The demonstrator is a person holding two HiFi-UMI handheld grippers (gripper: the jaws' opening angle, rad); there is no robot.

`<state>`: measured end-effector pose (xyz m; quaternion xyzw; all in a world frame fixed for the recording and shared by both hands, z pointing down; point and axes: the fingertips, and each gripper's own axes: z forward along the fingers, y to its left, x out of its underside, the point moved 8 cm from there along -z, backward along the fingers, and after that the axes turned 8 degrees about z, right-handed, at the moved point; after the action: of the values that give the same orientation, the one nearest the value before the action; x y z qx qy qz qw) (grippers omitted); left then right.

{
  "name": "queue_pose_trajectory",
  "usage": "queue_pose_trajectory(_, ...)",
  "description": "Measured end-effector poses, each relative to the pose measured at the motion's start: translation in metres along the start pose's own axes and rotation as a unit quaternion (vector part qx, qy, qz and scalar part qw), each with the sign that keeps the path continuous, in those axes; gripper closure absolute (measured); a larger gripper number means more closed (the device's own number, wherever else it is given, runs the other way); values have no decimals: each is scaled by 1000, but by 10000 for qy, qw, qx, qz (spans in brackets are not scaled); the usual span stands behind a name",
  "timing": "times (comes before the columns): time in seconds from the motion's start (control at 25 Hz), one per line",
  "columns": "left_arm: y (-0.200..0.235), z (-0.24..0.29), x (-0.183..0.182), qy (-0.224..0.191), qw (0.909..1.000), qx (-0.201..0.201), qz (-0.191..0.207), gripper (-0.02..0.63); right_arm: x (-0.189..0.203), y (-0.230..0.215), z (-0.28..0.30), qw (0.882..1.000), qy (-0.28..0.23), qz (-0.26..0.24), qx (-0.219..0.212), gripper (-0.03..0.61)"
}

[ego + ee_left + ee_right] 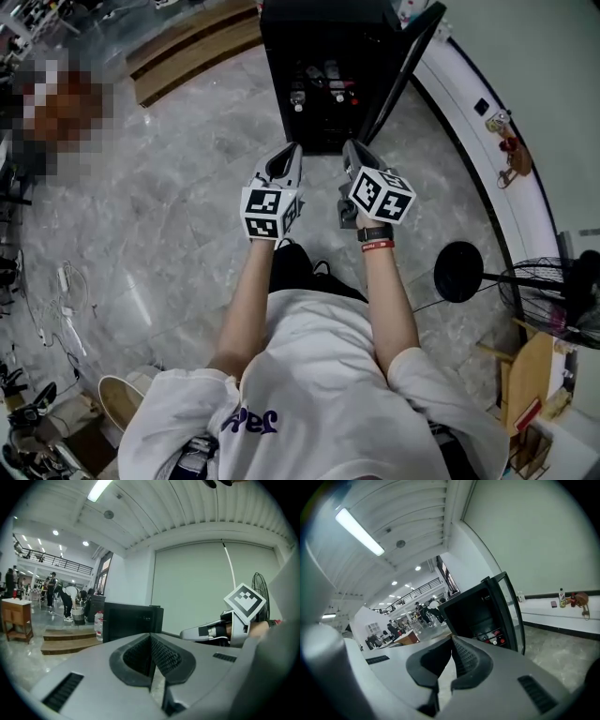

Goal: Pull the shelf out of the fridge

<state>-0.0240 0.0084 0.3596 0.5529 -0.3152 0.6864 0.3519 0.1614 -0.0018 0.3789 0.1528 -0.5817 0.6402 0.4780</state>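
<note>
A small black fridge (323, 56) stands on the marble floor ahead, its glass door (405, 66) swung open to the right. Inside, a shelf (323, 89) carries several cans and bottles. My left gripper (293, 148) and right gripper (350, 145) hover side by side just in front of the fridge opening, both shut with nothing between the jaws. In the right gripper view the pads meet at the gripper's tip (451, 638), with the fridge (473, 613) and its loaded shelf (492, 637) beyond. In the left gripper view the left gripper (150, 634) is shut too, and the fridge (131, 620) is ahead.
Wooden steps (197, 52) lie left of the fridge. A white curved ledge (487, 131) with small bottles (511, 155) runs along the right wall. A round black stand base (458, 271) and a fan (562, 281) sit at the right. Cables (56, 300) trail at the left.
</note>
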Motion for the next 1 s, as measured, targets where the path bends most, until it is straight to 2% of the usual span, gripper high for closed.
queue_pose_trajectory(0.36,28,58,28,54,9995,299,-9,595,12,-45,83,9980,56,635,18,565)
queue_pose_trajectory(0.76,86,131,51,114,9987,447,-208,595,17,-77,188,9916,139,1283,89,563)
queue_pose_trajectory(1.0,115,167,66,143,9982,485,-315,595,18,-91,240,9880,66,1544,23,526)
